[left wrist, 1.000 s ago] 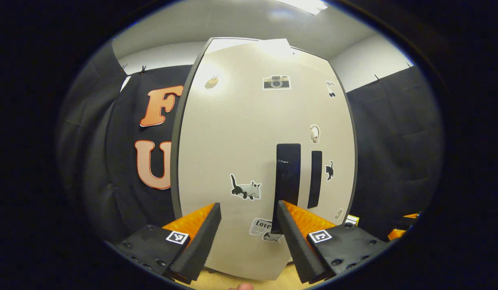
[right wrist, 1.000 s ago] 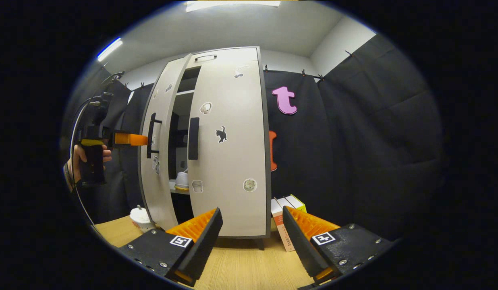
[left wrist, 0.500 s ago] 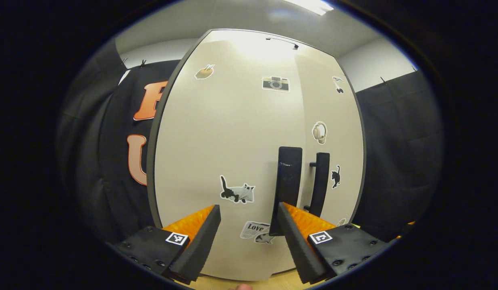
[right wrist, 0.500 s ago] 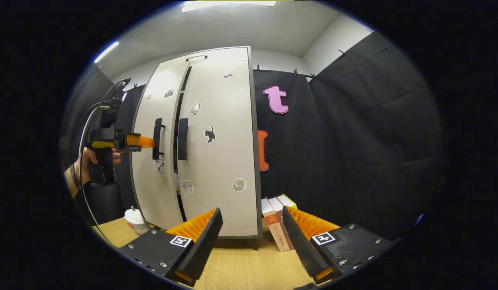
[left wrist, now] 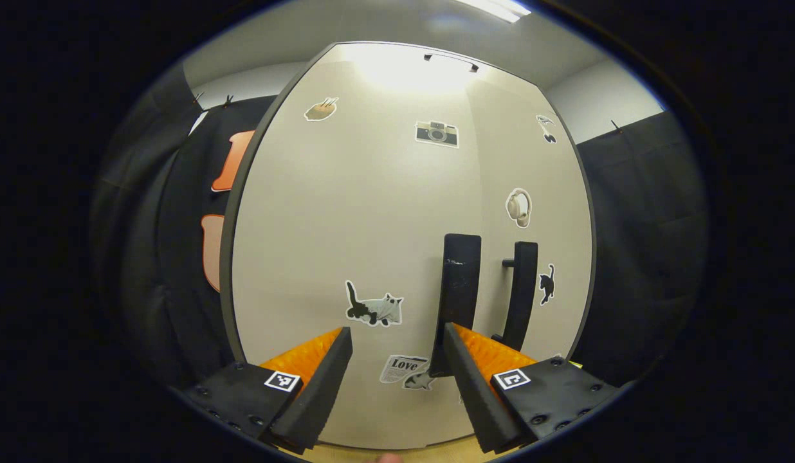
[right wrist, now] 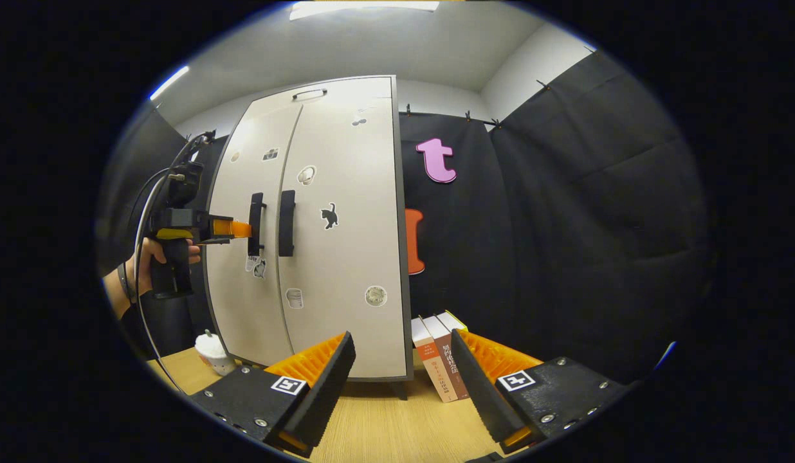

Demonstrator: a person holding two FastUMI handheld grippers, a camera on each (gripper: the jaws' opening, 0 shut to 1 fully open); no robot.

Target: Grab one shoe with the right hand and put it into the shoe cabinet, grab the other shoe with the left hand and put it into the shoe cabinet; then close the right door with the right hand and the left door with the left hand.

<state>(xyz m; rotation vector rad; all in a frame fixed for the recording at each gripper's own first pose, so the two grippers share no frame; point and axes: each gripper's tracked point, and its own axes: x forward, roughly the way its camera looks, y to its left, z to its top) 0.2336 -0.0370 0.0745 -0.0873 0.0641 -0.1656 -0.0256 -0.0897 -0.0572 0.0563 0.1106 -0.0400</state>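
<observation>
In the left gripper view the left gripper [left wrist: 392, 373] rides with its jaws spread and nothing between them, its right finger against the lower part of the left door's handle [left wrist: 458, 283]. A second ago that left door [left wrist: 346, 244] stood at an angle with a dark gap beside it; now it lies flush beside the right door [left wrist: 532, 161], the two handles side by side.

In the right gripper view the right gripper [right wrist: 401, 379] hangs back over the wooden floor [right wrist: 384, 431], its jaws open and empty too, well apart from the shoe cabinet [right wrist: 333, 161]. Farther off, the hand [right wrist: 150, 257] holding the other gripper presses its fingertips at the left handle. The shoe that showed through the gap a second ago is now shut out of sight inside the cabinet, and no gap shows between the doors.

By my judgement both doors are closed and the task is all but finished; only drawing the left gripper away remains
</observation>
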